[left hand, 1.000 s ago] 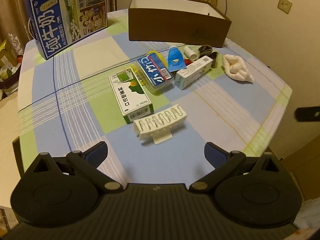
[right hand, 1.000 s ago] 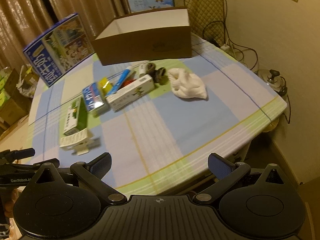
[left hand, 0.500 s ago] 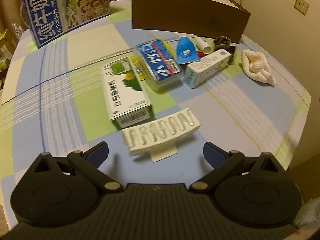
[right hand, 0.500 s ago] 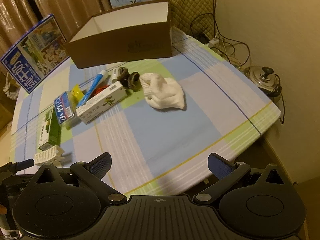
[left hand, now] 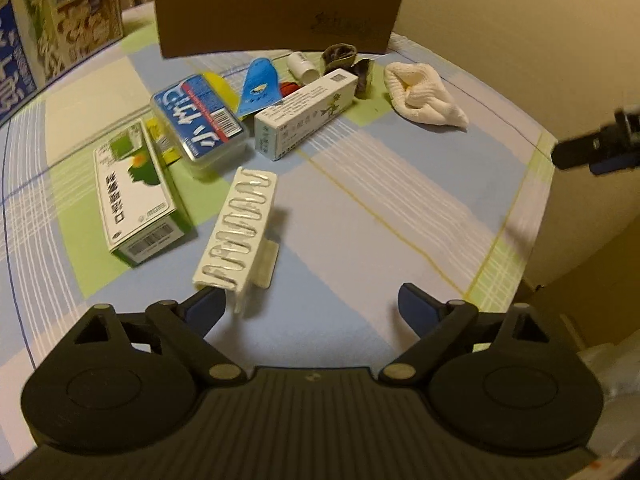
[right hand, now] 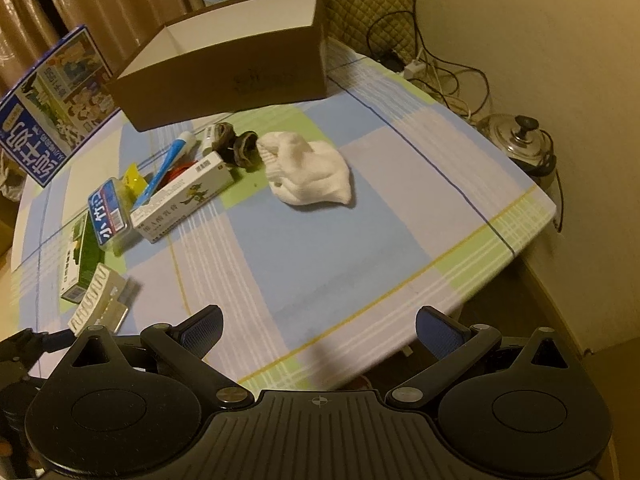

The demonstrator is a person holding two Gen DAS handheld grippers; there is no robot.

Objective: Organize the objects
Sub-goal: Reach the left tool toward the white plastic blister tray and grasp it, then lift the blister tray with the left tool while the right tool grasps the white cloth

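Blue-padded left gripper (left hand: 310,308) sits low over the checked tablecloth (left hand: 400,184), jaws spread wide, nothing between them. Left pad touches, or nearly touches, the near end of the white plastic clip rack (left hand: 238,232); can't tell if contact is real. Rack lies on its side, long axis running away from the camera.

Just left of the rack: green-and-white medicine box (left hand: 134,196), flat, barcode end toward the camera. Behind it, clear case with blue label (left hand: 198,116), partly over a yellow packet (left hand: 218,84). Right of that, a long white carton (left hand: 304,114) lying diagonally, with a blue tube (left hand: 258,86) and a small white bottle (left hand: 302,66) behind it. Dark rolled socks (left hand: 340,56) sit at the carton's far end; a white balled sock (left hand: 420,94) lies apart to the right.

Far end: open brown cardboard box (left hand: 276,16), upright, interior not visible from left wrist. Blue milk carton case (right hand: 52,108) stands left of it.

Right gripper (right hand: 318,330) hovers over the near table edge, jaws wide apart, empty, well clear of all items. Steel pot (right hand: 516,140) on the floor beyond the table's right side.
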